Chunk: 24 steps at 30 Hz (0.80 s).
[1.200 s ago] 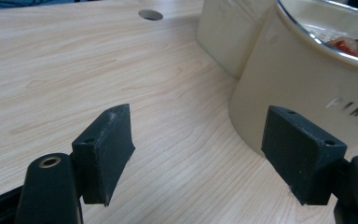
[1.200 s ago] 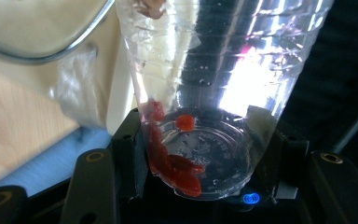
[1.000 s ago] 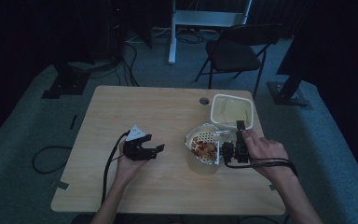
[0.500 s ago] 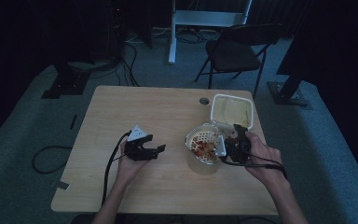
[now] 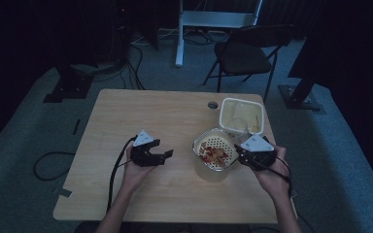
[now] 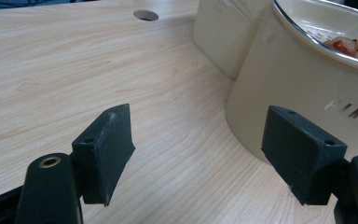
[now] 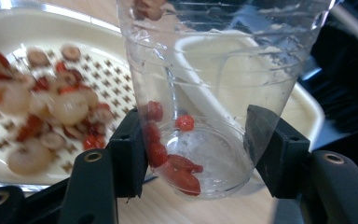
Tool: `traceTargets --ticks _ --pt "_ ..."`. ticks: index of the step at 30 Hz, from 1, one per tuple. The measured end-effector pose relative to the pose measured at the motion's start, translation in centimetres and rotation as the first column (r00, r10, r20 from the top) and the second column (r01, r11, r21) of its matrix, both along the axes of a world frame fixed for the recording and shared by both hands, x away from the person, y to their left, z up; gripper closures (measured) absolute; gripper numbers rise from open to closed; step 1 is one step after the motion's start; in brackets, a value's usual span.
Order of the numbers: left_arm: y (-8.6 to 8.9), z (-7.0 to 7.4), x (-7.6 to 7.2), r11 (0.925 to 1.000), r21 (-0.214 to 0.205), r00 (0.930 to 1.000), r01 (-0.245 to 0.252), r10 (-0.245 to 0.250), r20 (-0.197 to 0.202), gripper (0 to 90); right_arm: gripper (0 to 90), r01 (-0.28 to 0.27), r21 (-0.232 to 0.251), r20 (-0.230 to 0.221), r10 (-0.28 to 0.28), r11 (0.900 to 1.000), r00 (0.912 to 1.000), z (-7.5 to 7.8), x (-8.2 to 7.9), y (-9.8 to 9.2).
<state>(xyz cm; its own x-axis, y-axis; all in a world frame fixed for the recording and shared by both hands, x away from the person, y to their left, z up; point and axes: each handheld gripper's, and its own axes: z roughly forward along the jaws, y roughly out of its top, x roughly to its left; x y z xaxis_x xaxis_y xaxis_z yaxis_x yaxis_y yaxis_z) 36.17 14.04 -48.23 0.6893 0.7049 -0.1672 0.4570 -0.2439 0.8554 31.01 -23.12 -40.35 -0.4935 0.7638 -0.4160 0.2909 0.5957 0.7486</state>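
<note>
"PINT…" partly legible, embossed on cream container (image 6: 279, 93) side; rest cut off.

Dim room; folding chair (image 5: 245, 51); carpet (image 5: 24, 126)

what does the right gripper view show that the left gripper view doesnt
Right gripper view: a clear plastic cup clamped by the right gripper, a few red bits left at its bottom, and the strainer's perforated floor.
Left gripper view: the open left gripper, bare table with a cable hole, and the cream container's lettered side.
Both: the pale and red pieces in the strainer.
</note>
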Motion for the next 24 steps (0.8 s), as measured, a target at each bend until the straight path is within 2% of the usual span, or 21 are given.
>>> traceTargets --ticks 3,5,7,13,17,18,19,21,22,24 --pt "0.0 -0.1 -0.1 1.0 0.005 1.0 0.0 0.0 0.003 25.4 42.1 -0.01 0.131 -0.024 0.014 0.9914 0.9996 -0.3 0.3 -0.8" --pt "0.0 -0.1 -0.1 1.0 0.004 1.0 0.001 -0.001 0.003 25.3 42.0 -0.011 0.181 -0.029 0.017 0.9835 0.9994 -0.4 0.4 -1.2" --pt "0.0 -0.1 -0.1 1.0 0.006 1.0 0.002 -0.002 0.001 25.3 42.0 -0.007 0.203 -0.028 0.013 0.9791 0.9995 -0.5 0.4 -1.3" --pt "-0.1 -0.2 -0.1 1.0 0.003 1.0 0.005 -0.005 -0.001 25.3 41.9 0.001 0.213 -0.018 0.003 0.977 0.9998 -0.5 0.3 -1.6" --pt "-0.2 -0.2 -0.1 1.0 0.004 1.0 0.008 -0.008 0.0 25.3 41.7 0.011 0.269 -0.008 -0.01 0.9632 0.9999 -0.3 0.3 -2.4" --pt "-0.3 -0.2 -0.1 1.0 0.004 1.0 0.008 -0.008 0.001 25.3 41.7 0.011 0.269 -0.008 -0.01 0.9632 0.9999 -0.3 0.3 -2.4" --pt "-0.2 -0.3 -0.1 1.0 0.007 1.0 0.005 -0.005 0.001 25.4 41.6 0.012 0.297 -0.004 -0.011 0.955 0.9999 -0.2 0.4 -2.9" --pt "-0.2 -0.3 -0.2 0.9999 0.009 1.0 0.006 -0.006 0.004 25.4 41.6 0.013 0.325 0.002 -0.014 0.9457 0.9999 0.1 0.7 -3.3" --pt "-0.2 -0.3 -0.2 0.9999 0.009 1.0 0.006 -0.006 0.004 25.4 41.6 0.013 0.325 0.002 -0.014 0.9457 0.9999 0.1 0.7 -3.3" --pt "-0.1 -0.3 -0.2 0.9999 0.015 1.0 0.001 -0.001 0.007 25.4 41.5 0.013 0.361 0.016 -0.02 0.9324 0.9997 0.6 0.9 -3.8"
